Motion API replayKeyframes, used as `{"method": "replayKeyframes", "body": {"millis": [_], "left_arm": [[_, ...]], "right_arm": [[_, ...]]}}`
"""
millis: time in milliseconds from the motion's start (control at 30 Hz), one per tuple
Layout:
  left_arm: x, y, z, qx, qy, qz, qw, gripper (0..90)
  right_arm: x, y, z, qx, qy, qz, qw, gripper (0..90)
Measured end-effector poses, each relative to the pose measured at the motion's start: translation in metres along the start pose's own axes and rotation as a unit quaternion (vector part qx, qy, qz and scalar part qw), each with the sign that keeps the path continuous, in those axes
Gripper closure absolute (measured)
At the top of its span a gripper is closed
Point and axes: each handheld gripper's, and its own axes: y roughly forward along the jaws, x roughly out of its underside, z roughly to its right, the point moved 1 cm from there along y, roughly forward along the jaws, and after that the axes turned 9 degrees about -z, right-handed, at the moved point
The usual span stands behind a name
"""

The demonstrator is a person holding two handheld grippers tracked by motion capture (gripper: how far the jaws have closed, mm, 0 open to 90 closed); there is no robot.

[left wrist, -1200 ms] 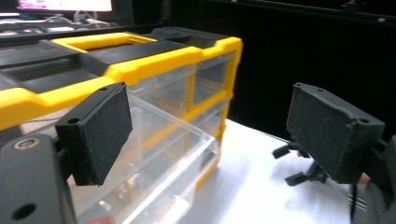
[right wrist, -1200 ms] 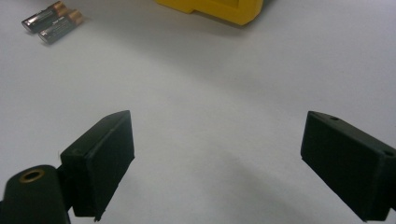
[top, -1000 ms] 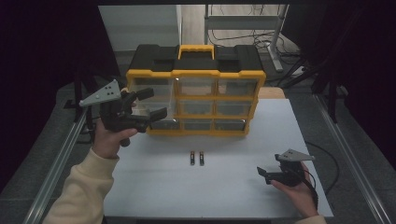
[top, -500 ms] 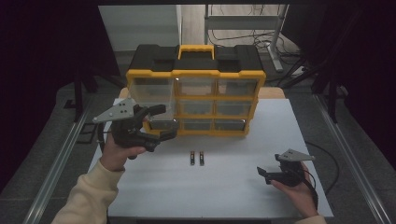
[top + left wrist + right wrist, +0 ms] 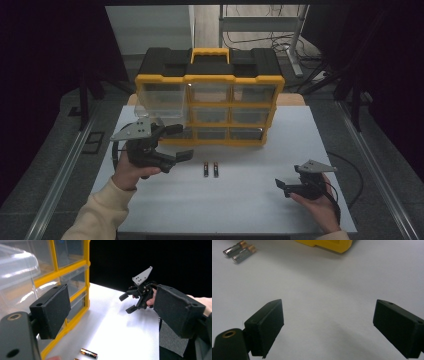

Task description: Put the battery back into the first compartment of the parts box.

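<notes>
Your left gripper (image 5: 172, 145) gapes empty, frame left, angled toward two black-and-gold cylindrical batteries (image 5: 210, 169) at centre; right gripper (image 5: 286, 186) likewise agape, parked lower right.

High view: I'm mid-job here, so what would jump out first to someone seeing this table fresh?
The yellow-and-black drawer organizer at the back of the white table dominates, with its top-left clear drawer pulled partway out. In front of it, two batteries lie side by side. The left gripper, open, hangs just before the organizer's lower left corner, while the right gripper, also open, rests low at the near right.
</notes>
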Motion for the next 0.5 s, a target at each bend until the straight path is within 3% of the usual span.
{"method": "replayKeyframes", "body": {"millis": [500], "left_arm": [[0.025, 0.016, -0.005, -0.008, -0.014, -0.028, 0.9995, 15.2]], "right_arm": [[0.0, -0.001, 0.0, -0.001, 0.001, 0.003, 1.0, 10.0]]}}
